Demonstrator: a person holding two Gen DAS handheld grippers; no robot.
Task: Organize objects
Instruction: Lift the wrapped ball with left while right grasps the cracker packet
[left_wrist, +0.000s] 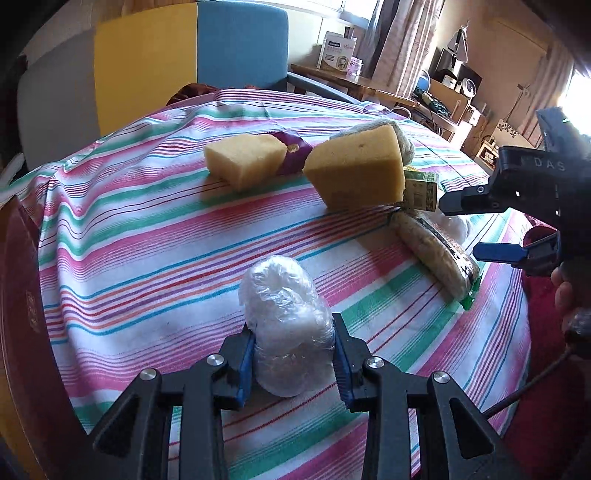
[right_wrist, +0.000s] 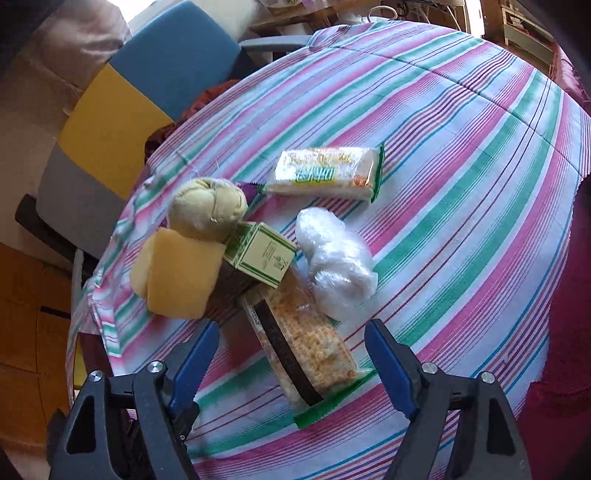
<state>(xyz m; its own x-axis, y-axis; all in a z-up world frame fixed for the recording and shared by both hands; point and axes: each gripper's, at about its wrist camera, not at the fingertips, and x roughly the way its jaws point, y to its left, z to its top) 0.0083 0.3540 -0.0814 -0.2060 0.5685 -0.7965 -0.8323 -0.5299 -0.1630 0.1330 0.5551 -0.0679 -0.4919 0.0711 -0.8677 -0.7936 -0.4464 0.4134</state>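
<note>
My left gripper (left_wrist: 293, 334) is shut on a clear plastic-wrapped bundle (left_wrist: 286, 325) that rests on the striped tablecloth (left_wrist: 147, 236). My right gripper (right_wrist: 291, 336) is open and empty, hovering above a cracker packet (right_wrist: 303, 343); it shows in the left wrist view (left_wrist: 465, 229) at the right. In the right wrist view lie another plastic-wrapped bundle (right_wrist: 336, 258), a green-and-cream box (right_wrist: 260, 254), a yellow sponge (right_wrist: 177, 273), a cloth ball (right_wrist: 207, 208) and a wafer packet (right_wrist: 328, 173). The left wrist view shows two yellow sponges (left_wrist: 243, 158) (left_wrist: 356, 170) with a purple wrapper (left_wrist: 293, 155) between them.
A blue, yellow and grey chair (left_wrist: 192, 55) stands at the table's far side. A wooden side table with boxes (left_wrist: 340, 70) and shelves are behind. A dark red box edge (left_wrist: 22, 314) is at the left. The cloth's right edge drops to a dark red surface (right_wrist: 561, 332).
</note>
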